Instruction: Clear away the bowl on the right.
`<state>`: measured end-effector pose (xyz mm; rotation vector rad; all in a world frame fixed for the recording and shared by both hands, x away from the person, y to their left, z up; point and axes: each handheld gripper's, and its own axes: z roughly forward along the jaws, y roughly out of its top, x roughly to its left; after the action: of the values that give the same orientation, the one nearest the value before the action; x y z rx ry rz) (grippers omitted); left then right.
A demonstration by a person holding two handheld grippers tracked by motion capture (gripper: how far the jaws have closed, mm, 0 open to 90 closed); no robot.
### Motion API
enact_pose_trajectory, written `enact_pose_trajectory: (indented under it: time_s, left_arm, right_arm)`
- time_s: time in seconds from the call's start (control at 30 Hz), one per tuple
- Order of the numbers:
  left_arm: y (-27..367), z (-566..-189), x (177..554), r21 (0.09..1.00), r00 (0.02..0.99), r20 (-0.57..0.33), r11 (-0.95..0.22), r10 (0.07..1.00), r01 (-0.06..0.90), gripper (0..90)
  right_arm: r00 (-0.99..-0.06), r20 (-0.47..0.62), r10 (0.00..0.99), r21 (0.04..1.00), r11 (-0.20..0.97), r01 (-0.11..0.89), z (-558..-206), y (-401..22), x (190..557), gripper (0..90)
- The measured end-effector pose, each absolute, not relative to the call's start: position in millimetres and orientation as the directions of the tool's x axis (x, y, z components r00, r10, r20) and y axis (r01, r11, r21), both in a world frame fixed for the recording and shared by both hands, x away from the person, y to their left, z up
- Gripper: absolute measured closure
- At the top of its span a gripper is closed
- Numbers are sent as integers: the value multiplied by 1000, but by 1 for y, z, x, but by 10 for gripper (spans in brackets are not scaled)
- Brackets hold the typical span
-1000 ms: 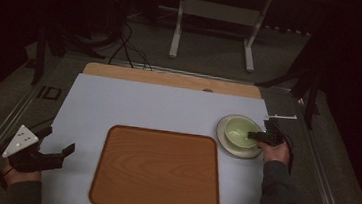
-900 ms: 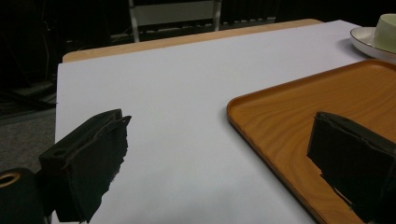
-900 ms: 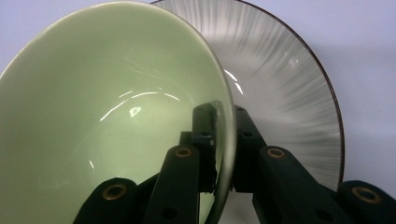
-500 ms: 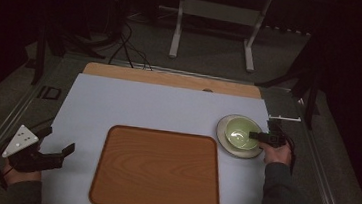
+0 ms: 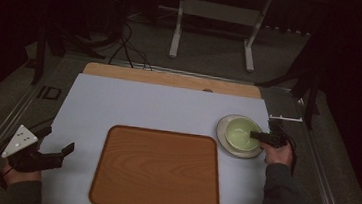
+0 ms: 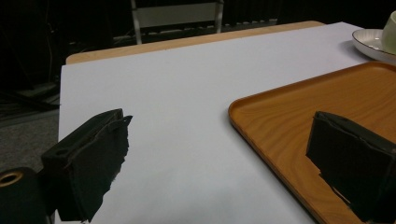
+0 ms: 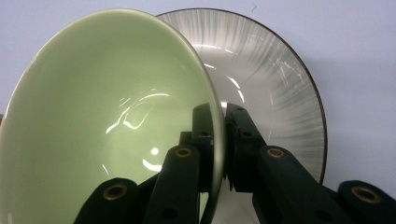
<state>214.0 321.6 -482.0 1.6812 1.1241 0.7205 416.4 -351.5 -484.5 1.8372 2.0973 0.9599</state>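
In the high view, a pale sheet covers the surface, with a strip of bare wood along its far edge. A wooden tray lies near the middle of the near edge. By the right edge, a green bowl sits in a pale plate, just beyond the tray's far right corner and apart from it. The right hand-held gripper reaches in from the right edge, held roughly level, with its tips at the bowl's right rim. The left hand-held gripper hovers at the near left corner, well apart from the bowl, its jaws spread and holding nothing. Set against the earlier frames, the right hand has shifted slightly, while the left hand, the tray and the plate lie as before.

In the left gripper view, the two black jaws stand wide apart over the pale sheet, the right one above the tray's rim. The plate and bowl show at the far right.

In the right gripper view, the right hand-held gripper is clamped on the bowl's rim, one jaw inside the wall and one outside. The bowl tilts steeply in this view, and the streaked plate lies behind it.
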Motion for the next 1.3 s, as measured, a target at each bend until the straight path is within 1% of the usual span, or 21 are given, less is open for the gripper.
enact_pose_trajectory:
  time_s: [0.17,0.43,0.77,0.97,1.3]
  left_arm:
    - [322,-482,214,929,399,-35,-117,916,350,59]
    - [322,-482,214,930,400,-35,-117,916,349,59]
    - [322,-482,214,930,394,-34,-115,918,350,59]
    - [322,-482,214,930,395,-35,-116,918,350,59]
    - [322,-482,214,930,396,-33,-116,918,348,59]
  right_arm:
    - [-216,266,939,589,19,808,-479,-351,415,831]
    - [-247,248,937,613,46,789,-468,-347,412,831]
    - [-283,263,922,630,58,774,-454,-338,407,831]
    - [-317,248,916,638,92,765,-450,-329,405,831]
    - [-358,255,898,652,114,750,-448,-315,401,830]
